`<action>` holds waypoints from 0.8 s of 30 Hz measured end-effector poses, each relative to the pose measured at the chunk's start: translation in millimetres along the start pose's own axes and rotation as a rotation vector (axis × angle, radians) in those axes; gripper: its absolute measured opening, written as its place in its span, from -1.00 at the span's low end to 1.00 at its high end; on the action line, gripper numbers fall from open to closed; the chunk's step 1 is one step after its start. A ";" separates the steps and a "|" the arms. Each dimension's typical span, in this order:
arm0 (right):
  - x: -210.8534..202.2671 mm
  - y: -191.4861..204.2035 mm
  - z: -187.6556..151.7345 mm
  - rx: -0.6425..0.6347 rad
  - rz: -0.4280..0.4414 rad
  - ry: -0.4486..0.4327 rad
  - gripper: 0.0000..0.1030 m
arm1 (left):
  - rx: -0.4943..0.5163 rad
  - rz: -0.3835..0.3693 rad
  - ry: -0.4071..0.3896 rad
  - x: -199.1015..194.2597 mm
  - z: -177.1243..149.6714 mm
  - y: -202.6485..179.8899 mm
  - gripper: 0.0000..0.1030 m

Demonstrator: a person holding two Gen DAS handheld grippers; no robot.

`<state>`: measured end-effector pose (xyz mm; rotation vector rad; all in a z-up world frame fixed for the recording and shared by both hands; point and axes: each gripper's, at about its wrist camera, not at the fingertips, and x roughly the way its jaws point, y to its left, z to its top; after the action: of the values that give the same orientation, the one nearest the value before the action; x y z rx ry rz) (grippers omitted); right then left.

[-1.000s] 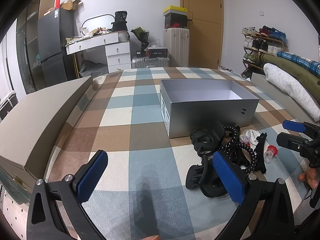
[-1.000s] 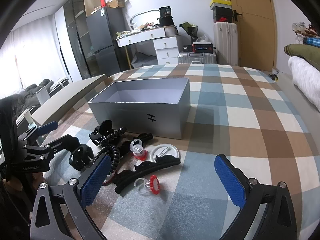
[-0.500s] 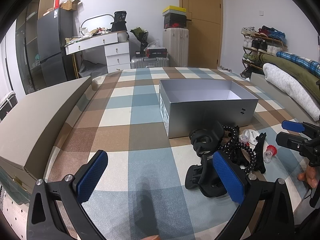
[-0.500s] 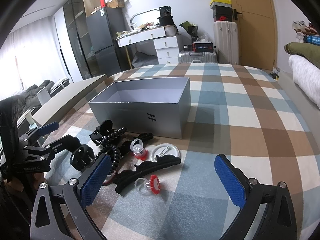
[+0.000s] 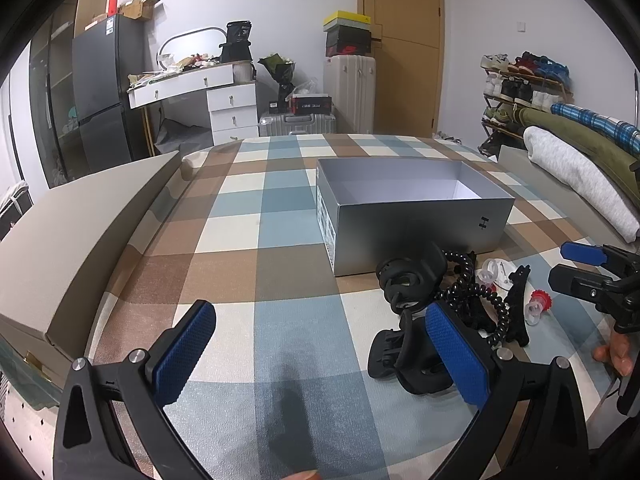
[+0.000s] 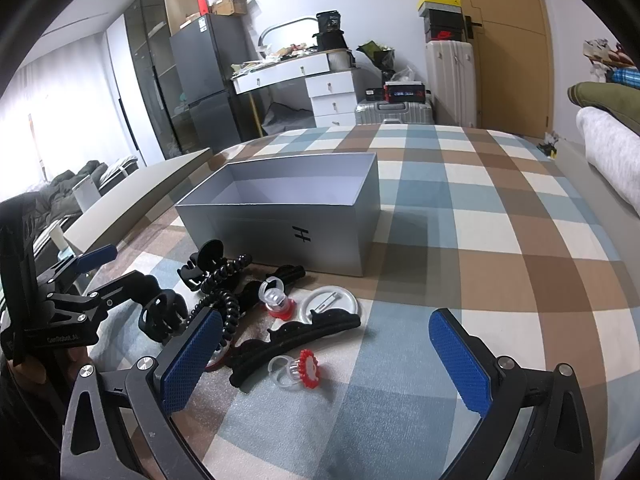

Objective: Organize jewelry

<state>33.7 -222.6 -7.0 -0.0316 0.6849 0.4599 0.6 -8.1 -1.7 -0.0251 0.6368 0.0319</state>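
Observation:
An open, empty silver box stands on the checked cloth. In front of it lies a pile: black claw clips, a black spiral hair tie, a long black clip, two red-and-clear toy rings and a white round badge. My left gripper is open and empty, just left of the pile. My right gripper is open and empty, low over the red ring.
A grey box lid lies at the cloth's left edge. Rolled blankets lie at the right. Behind stand a white dresser, a fridge, suitcases and a door.
Both grippers have barely moved. The right wrist view has crept slightly towards the pile.

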 end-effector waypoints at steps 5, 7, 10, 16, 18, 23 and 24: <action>0.4 -0.7 -0.6 0.002 -0.002 0.002 1.00 | -0.014 0.001 0.005 0.3 1.3 1.9 0.98; -0.1 -0.7 -1.1 0.002 -0.005 0.003 1.00 | -0.022 -0.006 0.004 -0.5 2.1 3.4 0.98; 0.1 -0.2 -1.3 -0.001 -0.005 0.010 1.00 | -0.022 -0.017 0.007 -0.5 4.7 3.8 0.98; 7.0 4.7 1.3 -0.030 -0.025 0.064 1.00 | 0.026 -0.018 0.029 -1.1 6.6 -1.0 0.98; 7.9 6.9 2.2 -0.041 -0.028 0.073 1.00 | 0.017 -0.029 0.019 -3.1 7.2 0.1 0.98; 8.3 10.3 2.3 -0.058 -0.036 0.098 1.00 | 0.042 -0.048 0.060 0.3 4.9 -3.5 0.98; 9.5 10.4 2.1 -0.055 -0.033 0.107 1.00 | 0.059 -0.034 0.063 0.6 3.7 -6.1 0.98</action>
<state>37.1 -209.1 -10.0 -0.1201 0.7752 0.4480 3.5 -14.1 1.1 0.0201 0.7000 -0.0205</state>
